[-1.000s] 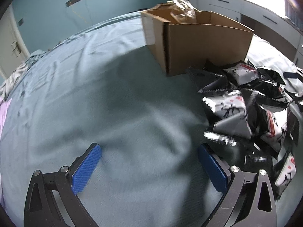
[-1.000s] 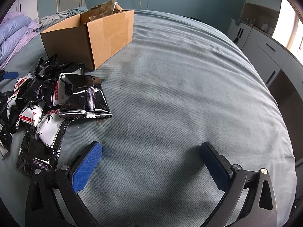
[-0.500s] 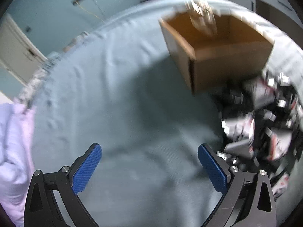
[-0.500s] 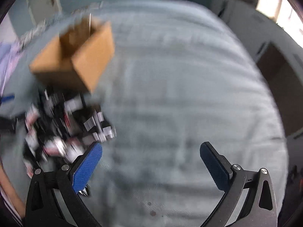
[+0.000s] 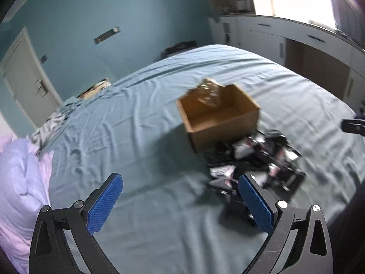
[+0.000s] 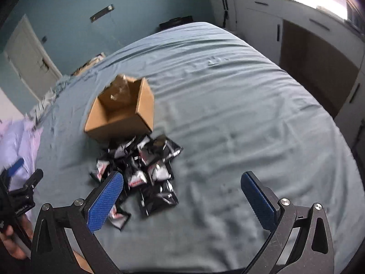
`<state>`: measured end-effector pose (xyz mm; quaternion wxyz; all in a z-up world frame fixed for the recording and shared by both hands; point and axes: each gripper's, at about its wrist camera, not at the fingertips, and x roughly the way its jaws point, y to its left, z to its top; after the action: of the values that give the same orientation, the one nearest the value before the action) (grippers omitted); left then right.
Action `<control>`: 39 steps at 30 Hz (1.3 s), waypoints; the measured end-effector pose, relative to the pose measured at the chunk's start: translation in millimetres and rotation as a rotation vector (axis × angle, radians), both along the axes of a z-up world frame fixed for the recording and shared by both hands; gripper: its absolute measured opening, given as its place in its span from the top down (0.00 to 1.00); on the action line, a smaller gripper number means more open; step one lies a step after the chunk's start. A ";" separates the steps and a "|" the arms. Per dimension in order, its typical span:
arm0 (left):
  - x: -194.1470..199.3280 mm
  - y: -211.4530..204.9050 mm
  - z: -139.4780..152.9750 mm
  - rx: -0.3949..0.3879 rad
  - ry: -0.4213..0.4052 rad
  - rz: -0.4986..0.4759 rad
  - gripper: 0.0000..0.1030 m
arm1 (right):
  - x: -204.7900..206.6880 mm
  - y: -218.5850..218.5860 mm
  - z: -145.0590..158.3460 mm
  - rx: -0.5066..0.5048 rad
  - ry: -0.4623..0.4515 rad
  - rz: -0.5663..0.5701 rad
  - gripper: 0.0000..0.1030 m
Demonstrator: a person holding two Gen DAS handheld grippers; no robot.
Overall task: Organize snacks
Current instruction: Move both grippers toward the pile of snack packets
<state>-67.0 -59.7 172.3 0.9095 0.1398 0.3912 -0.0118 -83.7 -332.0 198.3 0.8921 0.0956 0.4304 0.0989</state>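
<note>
Hovering high over the blue-grey bedsheet (image 6: 228, 114), the left gripper (image 5: 180, 203) and right gripper (image 6: 182, 201) both hold their blue-padded jaws spread wide with nothing between them. The black-and-white snack packets (image 6: 146, 169) lie heaped on the sheet, touching the near side of the open cardboard box (image 6: 121, 114), which holds crumpled clear plastic (image 5: 208, 92).

Cardboard box (image 6: 119, 116) sits mid-bed (image 6: 228, 118); snack packets (image 6: 141, 166) piled against its near side. Crumpled bag (image 5: 208, 92) inside box, at far wall. Pillows (image 5: 20, 182) at left edge.
</note>
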 end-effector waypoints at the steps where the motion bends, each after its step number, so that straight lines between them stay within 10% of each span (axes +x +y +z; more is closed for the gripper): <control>1: -2.2 -3.7 -1.3 0.004 -0.004 -0.010 0.00 | -2.4 7.7 3.2 -0.056 -0.027 0.024 0.00; 16: 15.1 -1.9 -23.2 -0.058 0.140 0.020 0.00 | -21.6 106.2 -22.7 -0.441 -0.136 0.270 0.00; 39: 16.5 -37.2 -65.7 -0.020 0.357 -0.138 0.00 | 19.3 39.2 -26.0 -0.114 0.049 0.093 0.00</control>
<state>-50.5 -96.9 106.6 0.8241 0.1529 0.5356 -0.1029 -64.3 -292.9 172.3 0.8799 0.0271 0.4608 0.1130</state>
